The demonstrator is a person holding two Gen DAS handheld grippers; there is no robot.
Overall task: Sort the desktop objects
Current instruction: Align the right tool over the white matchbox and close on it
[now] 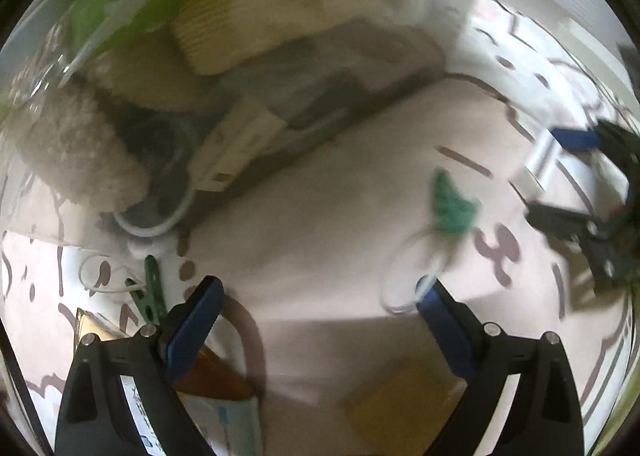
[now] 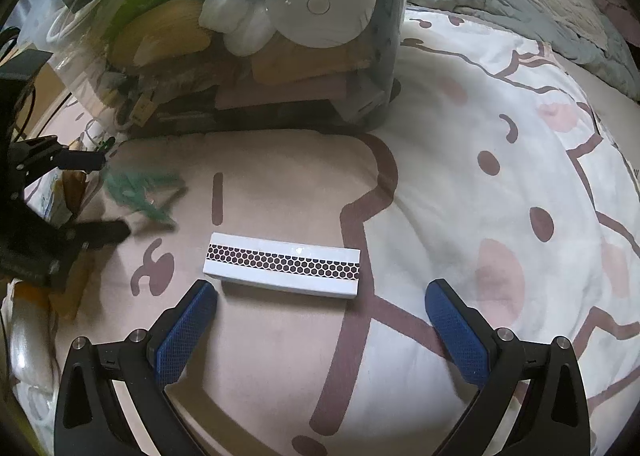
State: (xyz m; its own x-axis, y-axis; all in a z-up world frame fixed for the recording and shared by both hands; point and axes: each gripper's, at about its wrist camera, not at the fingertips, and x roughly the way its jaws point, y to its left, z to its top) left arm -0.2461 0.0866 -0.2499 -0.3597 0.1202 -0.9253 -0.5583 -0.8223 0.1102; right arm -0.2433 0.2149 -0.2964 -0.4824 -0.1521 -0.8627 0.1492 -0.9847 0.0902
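Matchbox (image 2: 282, 265) just beyond right hand-held gripper (image 2: 320, 300)

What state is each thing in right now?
Left gripper: fingers open, holding nothing.
Right gripper: fingers open, holding nothing.
Matchbox: lying flat on the blanket, just ahead of the right fingers, untouched.
Green tassel: loose on the blanket, blurred.
Clear bin: upright, packed full.
Green clothespin: lying flat.

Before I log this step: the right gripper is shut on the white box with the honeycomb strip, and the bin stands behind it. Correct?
Not quite. The right gripper is open, not shut on the white box, which lies flat on the blanket just ahead of its fingertips. The right wrist view shows this. The bin does stand behind it.
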